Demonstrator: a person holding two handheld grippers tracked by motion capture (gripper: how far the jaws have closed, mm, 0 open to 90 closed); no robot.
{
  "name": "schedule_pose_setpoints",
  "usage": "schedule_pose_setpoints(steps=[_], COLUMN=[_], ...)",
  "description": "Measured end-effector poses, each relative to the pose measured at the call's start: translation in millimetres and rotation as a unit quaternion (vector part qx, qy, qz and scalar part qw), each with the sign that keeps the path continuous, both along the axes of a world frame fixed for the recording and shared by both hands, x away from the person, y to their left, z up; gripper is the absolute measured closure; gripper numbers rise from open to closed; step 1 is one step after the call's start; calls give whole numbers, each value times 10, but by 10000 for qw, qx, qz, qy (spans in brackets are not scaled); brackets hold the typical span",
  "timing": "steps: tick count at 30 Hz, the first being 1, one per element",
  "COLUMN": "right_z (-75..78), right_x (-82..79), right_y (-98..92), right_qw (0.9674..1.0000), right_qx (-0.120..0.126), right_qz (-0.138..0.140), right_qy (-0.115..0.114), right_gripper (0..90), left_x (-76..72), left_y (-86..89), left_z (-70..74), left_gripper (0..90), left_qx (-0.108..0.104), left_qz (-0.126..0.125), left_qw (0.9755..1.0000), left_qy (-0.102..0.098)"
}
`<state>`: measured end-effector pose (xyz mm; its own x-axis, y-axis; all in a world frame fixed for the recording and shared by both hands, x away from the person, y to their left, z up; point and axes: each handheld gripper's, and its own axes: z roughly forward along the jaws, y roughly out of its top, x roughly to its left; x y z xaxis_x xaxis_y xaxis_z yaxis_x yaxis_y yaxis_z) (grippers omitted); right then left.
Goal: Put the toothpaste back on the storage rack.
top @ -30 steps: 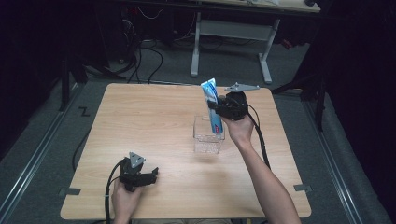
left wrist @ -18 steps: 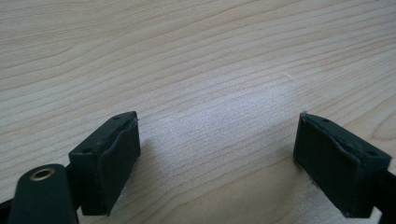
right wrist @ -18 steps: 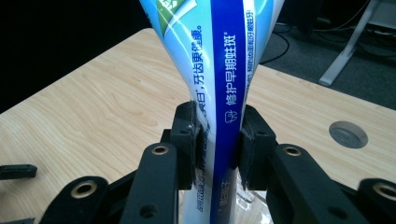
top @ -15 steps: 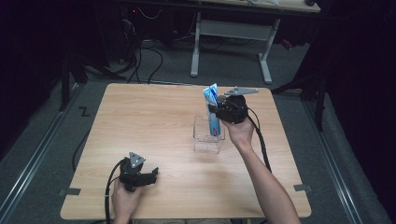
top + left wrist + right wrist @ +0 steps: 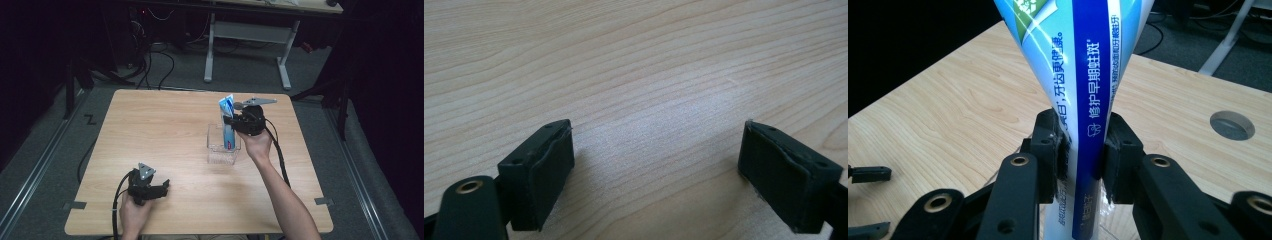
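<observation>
R gripper (image 5: pixel 231 121) clamped on toothpaste tube (image 5: pixel 227 122) | tube upright, tip in clear holder (image 5: pixel 222 147), mid-tabletop | release left | L gripper (image 5: pixel 162 186) jaws apart, idle near front edge

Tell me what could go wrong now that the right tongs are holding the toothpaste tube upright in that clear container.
The right tongs pinch the toothpaste tube low while its wide end stands high, so it may tip over once released. The clear container looks light and nothing steadies it; the left tongs rest far off, so a nudge could slide or topple it.
</observation>
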<state>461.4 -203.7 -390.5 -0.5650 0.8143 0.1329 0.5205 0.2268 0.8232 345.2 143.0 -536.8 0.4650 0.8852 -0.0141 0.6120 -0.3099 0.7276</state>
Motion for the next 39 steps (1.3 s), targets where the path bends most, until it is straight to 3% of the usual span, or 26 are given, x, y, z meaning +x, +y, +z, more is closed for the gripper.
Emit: schedule_pose_setpoints(steps=[14, 32, 39], right_z=[-140, -187, -275], right_x=[-40, -79, -91], right_y=[-45, -32, -109], right_qw=[9998, 9993, 9991], right_qx=[6, -102, -103], right_qz=[-18, 55, -90], right_qy=[194, 368, 414], right_gripper=[713, 713, 709], left_x=[0, 0, 0], left_y=[0, -1, -1], left_z=[0, 0, 0], left_gripper=[148, 148, 147], left_qx=[2, 3, 6], left_qz=[-2, -2, -3], left_qw=[10000, 10000, 10000], left_qy=[0, 0, -1])
